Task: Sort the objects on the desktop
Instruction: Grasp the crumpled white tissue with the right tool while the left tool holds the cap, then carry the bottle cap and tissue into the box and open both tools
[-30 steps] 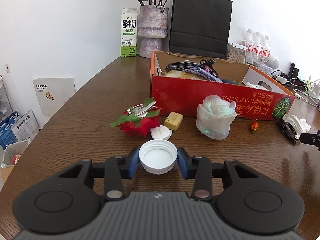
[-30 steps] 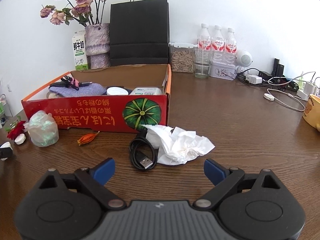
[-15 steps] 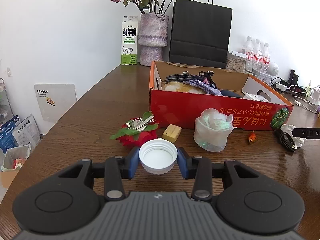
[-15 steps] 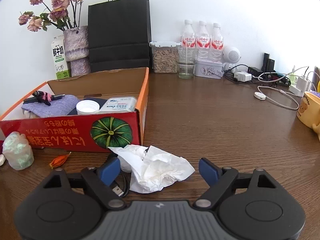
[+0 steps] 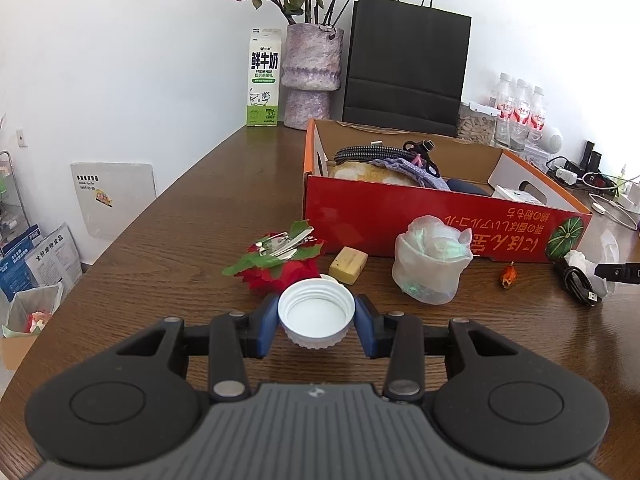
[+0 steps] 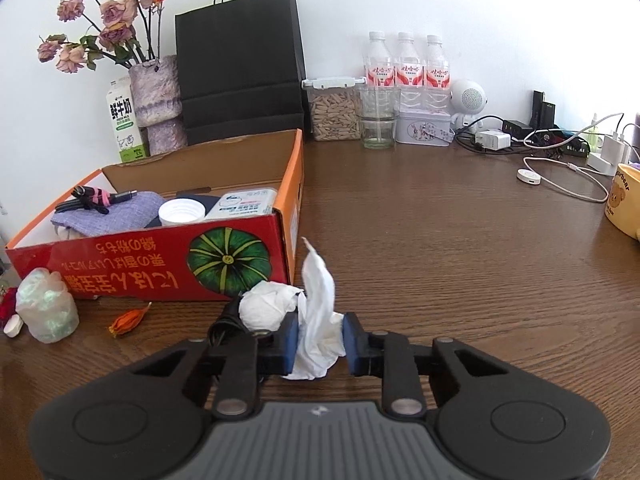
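Note:
My left gripper is shut on a white bottle cap and holds it above the table, short of the red cardboard box. My right gripper is shut on a crumpled white tissue by the box's right corner. A black USB cable lies under the tissue's left side. The box holds a purple cloth, a white cap and a white packet.
In front of the box lie a red fabric flower with a metal clip, a yellow block, a clear bag of green stuff and a small orange flower. Vase, milk carton, black paper bag, bottles and chargers line the back wall.
My right gripper moved forward and shut on the tissue, lifting part of it. My left gripper rose and pulled back slightly with the cap.

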Action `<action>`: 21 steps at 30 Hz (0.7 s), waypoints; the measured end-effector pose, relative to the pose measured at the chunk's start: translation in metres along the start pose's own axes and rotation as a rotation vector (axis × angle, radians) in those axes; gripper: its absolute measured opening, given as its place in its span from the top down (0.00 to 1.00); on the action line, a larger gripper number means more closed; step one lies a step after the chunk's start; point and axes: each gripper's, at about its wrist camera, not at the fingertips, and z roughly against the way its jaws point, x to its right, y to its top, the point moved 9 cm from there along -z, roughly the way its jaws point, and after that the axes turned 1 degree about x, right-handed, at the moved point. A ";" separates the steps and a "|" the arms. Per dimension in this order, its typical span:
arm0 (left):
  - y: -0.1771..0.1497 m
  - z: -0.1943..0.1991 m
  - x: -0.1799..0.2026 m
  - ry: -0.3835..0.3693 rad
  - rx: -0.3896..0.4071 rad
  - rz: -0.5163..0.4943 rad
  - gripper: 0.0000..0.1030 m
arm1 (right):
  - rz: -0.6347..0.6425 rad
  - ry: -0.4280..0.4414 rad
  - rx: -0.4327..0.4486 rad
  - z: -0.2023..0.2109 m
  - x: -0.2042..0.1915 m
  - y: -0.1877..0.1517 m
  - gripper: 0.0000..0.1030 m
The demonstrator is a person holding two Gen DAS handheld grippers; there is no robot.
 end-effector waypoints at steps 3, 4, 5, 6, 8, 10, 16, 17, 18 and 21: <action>0.001 0.001 -0.001 0.002 0.003 0.007 0.61 | 0.004 0.012 0.015 0.006 -0.002 0.001 0.90; 0.002 0.002 -0.002 0.002 0.006 0.010 0.61 | 0.006 0.013 0.020 0.008 -0.003 0.000 0.90; 0.002 0.002 -0.002 0.002 0.009 0.011 0.61 | 0.009 0.014 0.027 0.010 -0.004 0.001 0.91; 0.004 0.003 -0.001 0.002 0.013 0.012 0.61 | 0.014 0.014 0.036 0.012 -0.005 0.001 0.92; 0.006 0.006 -0.001 0.001 0.023 0.012 0.61 | 0.027 0.016 0.058 0.018 -0.009 0.004 0.92; 0.010 0.009 0.000 0.001 0.035 0.012 0.61 | 0.034 0.017 0.082 0.024 -0.012 0.008 0.92; 0.033 0.022 0.007 -0.011 0.104 0.020 0.61 | 0.050 0.053 0.181 0.048 -0.029 0.034 0.92; 0.038 0.024 0.010 -0.018 0.120 0.020 0.61 | 0.054 0.064 0.202 0.052 -0.034 0.040 0.92; 0.045 0.026 0.014 -0.027 0.136 0.019 0.61 | 0.056 0.075 0.221 0.055 -0.039 0.047 0.92; 0.064 0.027 0.030 -0.056 0.180 0.012 0.61 | 0.064 0.108 0.269 0.059 -0.056 0.067 0.92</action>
